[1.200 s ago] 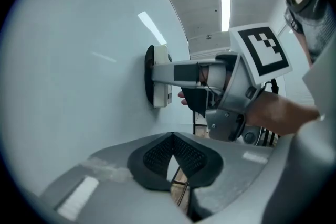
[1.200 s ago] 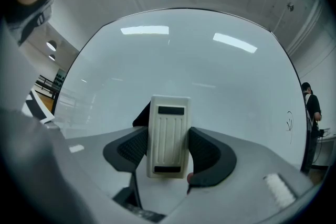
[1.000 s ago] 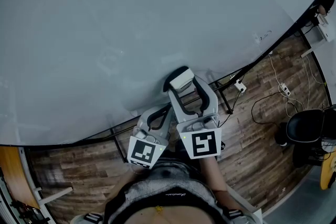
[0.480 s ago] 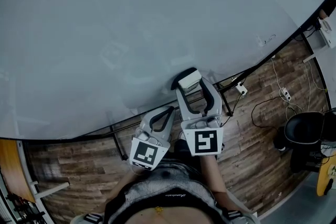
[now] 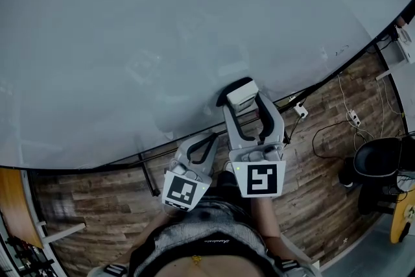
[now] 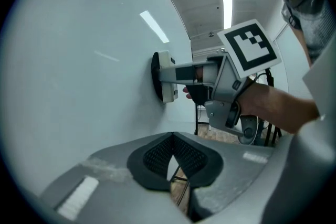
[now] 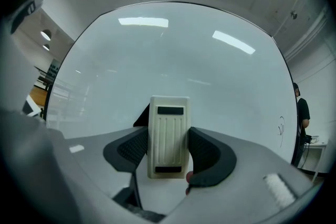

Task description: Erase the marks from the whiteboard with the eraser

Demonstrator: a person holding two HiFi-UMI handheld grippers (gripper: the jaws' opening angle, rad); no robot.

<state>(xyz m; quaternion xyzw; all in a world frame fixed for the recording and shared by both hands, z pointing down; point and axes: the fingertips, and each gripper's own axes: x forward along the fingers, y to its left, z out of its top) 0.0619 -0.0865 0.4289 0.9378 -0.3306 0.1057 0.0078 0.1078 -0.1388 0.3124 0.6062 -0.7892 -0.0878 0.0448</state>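
One small dark scribble (image 7: 281, 128) is all that shows on the big pale grey whiteboard (image 5: 162, 23). It sits near the board's lower right edge, well apart from the eraser.

The right claw (image 7: 168, 150) is clenched on the cream plastic block eraser with a ribbed back and black felt face (image 7: 169, 136), with a dark pad against each long side. The eraser sits close to the board's lower edge, about midway along it. In the left gripper view its black felt lies flat against the board. The left claw (image 6: 172, 157) is clenched on nothing, its pads meeting, and it hangs just beside the board's lower edge, below and left of the right claw.

Risks, as I judge them:
- The hold is only on the two smooth narrow sides. Hard pressure or a quick sideways drag could twist the eraser between the pads or push it out.
- If the wrist tilts, one felt edge may lift. The stroke would then smear or skip the scribble rather than clear it.
- The scribble is small and far toward the edge, so a short sweep could stop before reaching it.
- The claw tips reach past the eraser's sides, so pressing too steeply might scrape the board.
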